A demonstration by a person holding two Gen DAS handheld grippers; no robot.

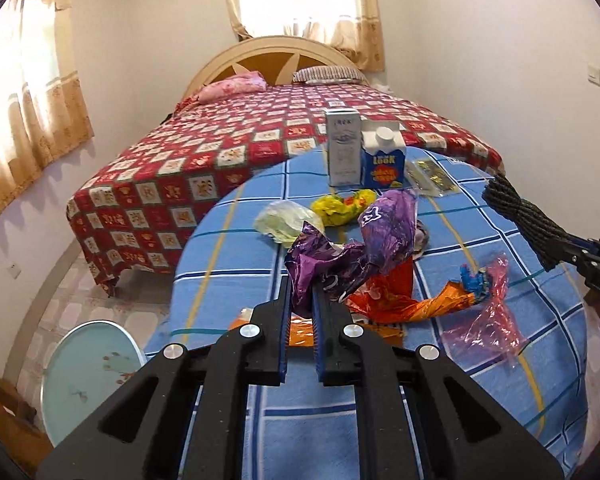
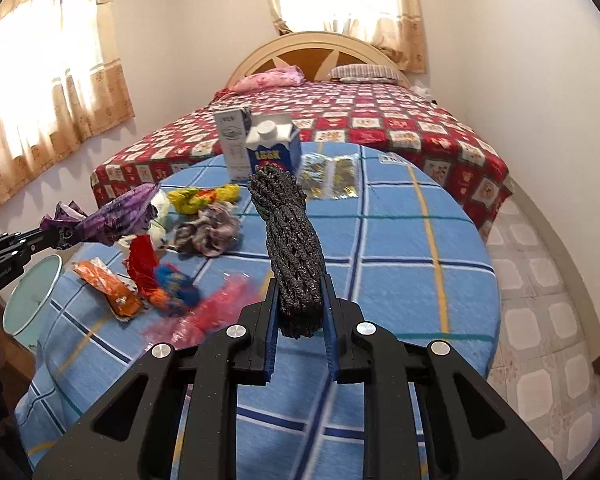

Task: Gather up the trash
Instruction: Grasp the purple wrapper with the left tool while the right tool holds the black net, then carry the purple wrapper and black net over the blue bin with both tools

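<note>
1. My left gripper [image 1: 302,304] is pinched tight on a crumpled purple wrapper [image 1: 356,248]; the wrapper sticks out forward past the fingertips, above the table.
2. My right gripper [image 2: 300,312] is clamped on a black mesh bundle [image 2: 288,240], which stands up between the blue pads and leans slightly left in the right wrist view.
3. From the left wrist camera I see that same bundle at the right edge of the frame, held above the table's far right side.
4. The table [image 1: 500,360] is round and covered with a blue checked cloth with yellow and dark lines.
5. Still lying on the cloth: an orange wrapper [image 1: 404,300] just beyond my left fingertips, a pink plastic film [image 1: 488,320] to its right, and a small blue scrap [image 1: 474,278] between them.
6. Further back lie a pale green bag [image 1: 284,222] and a yellow wrapper [image 1: 342,204], close beside each other.
7. A grey-and-lilac crumpled piece [image 2: 208,232] sits near the middle of the table in the right wrist view.
8. At the far edge stand a tall grey carton [image 1: 342,146] and a blue carton with a white cap [image 1: 382,156], touching side by side; gold-patterned clear packets [image 1: 432,176] lie flat to their right.
9. Behind the table is a bed [image 1: 220,152] with a red patterned cover.
10. A pale round stool top [image 1: 88,376] shows low on the left, beside the table.
</note>
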